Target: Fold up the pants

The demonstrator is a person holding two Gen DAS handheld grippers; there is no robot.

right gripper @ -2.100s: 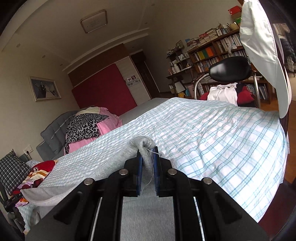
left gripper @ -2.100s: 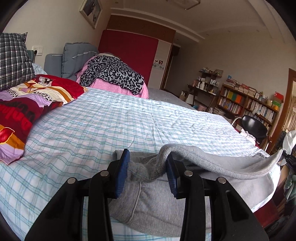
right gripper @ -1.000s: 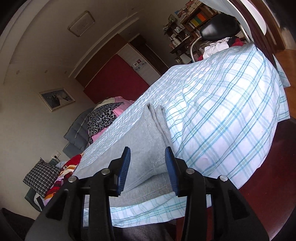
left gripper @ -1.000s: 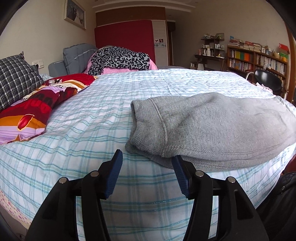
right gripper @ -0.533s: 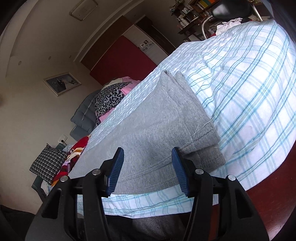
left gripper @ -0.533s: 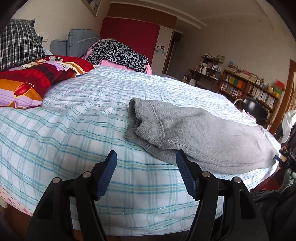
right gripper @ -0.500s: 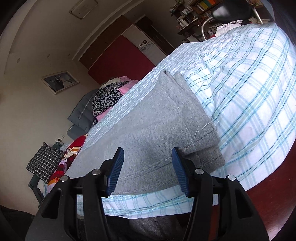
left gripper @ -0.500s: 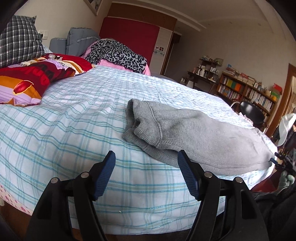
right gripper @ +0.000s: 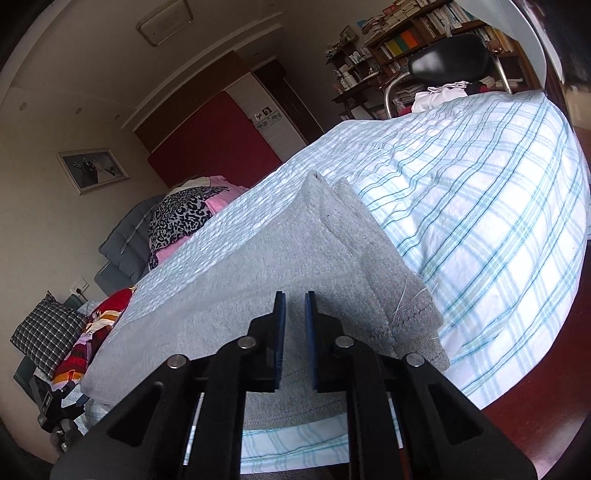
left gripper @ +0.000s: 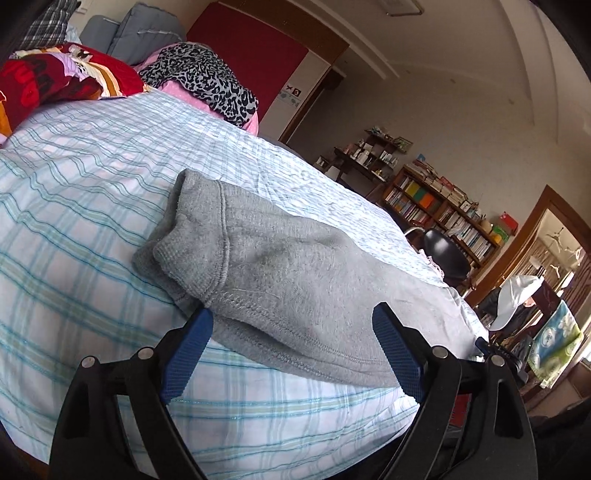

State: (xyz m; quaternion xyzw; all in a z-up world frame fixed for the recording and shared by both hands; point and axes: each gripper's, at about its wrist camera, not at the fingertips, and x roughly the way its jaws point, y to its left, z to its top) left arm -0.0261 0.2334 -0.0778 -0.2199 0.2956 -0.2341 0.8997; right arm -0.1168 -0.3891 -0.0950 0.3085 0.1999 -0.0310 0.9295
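Pants [left gripper: 303, 273] folded; right tongs [right gripper: 294, 314] level, pinched.

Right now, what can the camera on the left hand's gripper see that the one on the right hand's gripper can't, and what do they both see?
Only the left wrist view shows the ribbed cuff end of the grey pants, the left gripper with its jaws opening wide and empty in front of the cloth, and a white cap by the doorway.

Only the right wrist view shows the stitched hem corner, the right gripper shut over the pants, a framed picture and the ceiling light.

Both show the folded pants, the checked bed sheet, the leopard-print cloth, the bookshelf and the black chair.
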